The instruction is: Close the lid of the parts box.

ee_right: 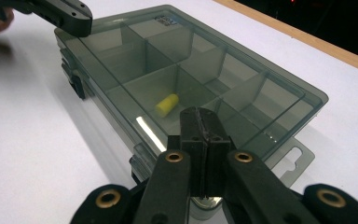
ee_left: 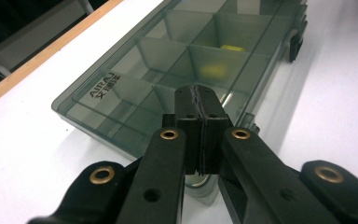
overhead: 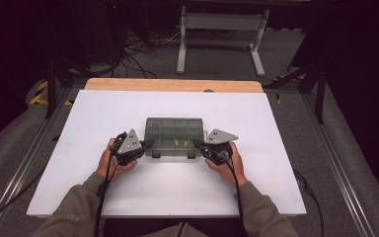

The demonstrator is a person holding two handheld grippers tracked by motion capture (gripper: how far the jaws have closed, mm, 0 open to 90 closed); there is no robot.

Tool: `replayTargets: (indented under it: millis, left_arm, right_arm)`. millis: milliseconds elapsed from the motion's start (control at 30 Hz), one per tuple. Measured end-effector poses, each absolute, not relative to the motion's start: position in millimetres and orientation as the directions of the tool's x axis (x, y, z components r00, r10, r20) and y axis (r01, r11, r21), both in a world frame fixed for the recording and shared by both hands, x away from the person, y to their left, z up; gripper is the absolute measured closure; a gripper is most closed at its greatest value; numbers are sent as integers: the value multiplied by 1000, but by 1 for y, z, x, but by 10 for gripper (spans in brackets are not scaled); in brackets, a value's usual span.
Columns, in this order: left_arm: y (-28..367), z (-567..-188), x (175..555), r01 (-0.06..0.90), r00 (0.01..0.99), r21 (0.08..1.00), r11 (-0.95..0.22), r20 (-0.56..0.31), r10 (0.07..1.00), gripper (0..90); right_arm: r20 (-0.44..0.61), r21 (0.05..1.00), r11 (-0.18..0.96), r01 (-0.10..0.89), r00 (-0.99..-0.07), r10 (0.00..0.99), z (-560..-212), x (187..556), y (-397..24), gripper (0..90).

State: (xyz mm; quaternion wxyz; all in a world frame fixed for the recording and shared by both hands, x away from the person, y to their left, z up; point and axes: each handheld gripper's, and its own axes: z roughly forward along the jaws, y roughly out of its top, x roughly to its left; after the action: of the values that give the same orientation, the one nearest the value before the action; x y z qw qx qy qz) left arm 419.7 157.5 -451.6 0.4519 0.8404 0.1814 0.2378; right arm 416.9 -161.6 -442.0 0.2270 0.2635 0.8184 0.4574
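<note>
A smoky grey, see-through compartment box (overhead: 173,137) lies flat, lid closed, near the middle of a white board (overhead: 79,163) that covers the table. A person's two hands come in from the near edge, one on each side of the box, each holding a two-jaw gripper.

The left gripper (overhead: 149,143) sits just beside the box's near left corner, its tips pointing inward at the box. In the left gripper view its black jaws are clenched together with nothing between them, hovering over the box's edge (ee_left: 121,84); white lettering shows on the lid.

The right gripper (overhead: 196,143) mirrors it at the box's near right corner. In the right gripper view its jaws are also pressed shut and empty, above the box's lid (ee_right: 191,70).

Inside the box, dividers form several compartments. A small yellow piece (ee_right: 167,104) lies in a compartment near the box's middle. Two dark latches (overhead: 156,154) sit on the box's near edge, between the two grippers.
</note>
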Motion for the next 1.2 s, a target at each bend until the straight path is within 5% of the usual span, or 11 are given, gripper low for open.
replayTargets:
  millis: [1200]
  left_arm:
    - [159, -455, 419, 86, 812, 859, -505, 233, 535, 884]
  right_arm:
    - [-144, 882, 425, 202, -744, 653, -446, 415, -161, 870]
